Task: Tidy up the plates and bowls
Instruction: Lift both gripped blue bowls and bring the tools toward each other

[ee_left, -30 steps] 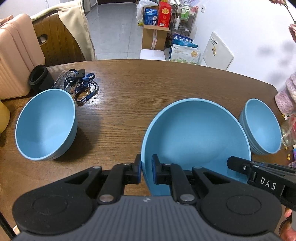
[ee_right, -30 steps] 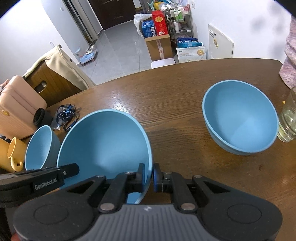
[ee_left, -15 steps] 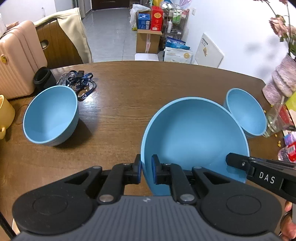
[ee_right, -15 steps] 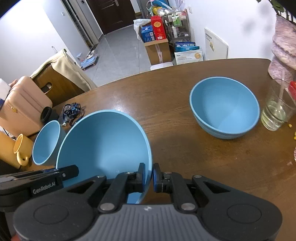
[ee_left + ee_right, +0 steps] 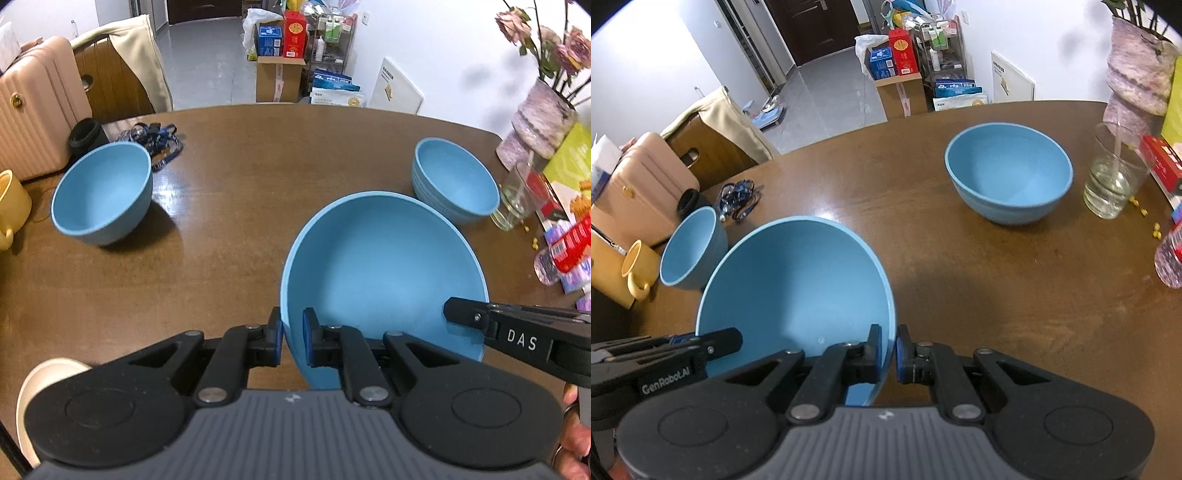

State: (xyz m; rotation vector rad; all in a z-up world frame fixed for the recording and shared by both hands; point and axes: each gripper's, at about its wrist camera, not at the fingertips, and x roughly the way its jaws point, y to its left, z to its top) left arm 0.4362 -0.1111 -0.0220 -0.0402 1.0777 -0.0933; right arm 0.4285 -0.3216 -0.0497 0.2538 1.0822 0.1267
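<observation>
A large blue bowl hangs over the brown table, gripped on both sides. My left gripper is shut on its left rim, one pad inside and one outside. My right gripper is shut on the opposite rim. Each gripper shows in the other's view: the right gripper and the left gripper. A smaller blue bowl stands at the far left. A stack of blue bowls stands at the far right.
A yellow mug sits at the left edge, with a blue lanyard and a black cap behind the left bowl. A glass of water, a vase and snack packets crowd the right side.
Both grippers have carried the large bowl back toward the near side of the table. The two other bowls now look smaller and farther off. The grips have not changed.
</observation>
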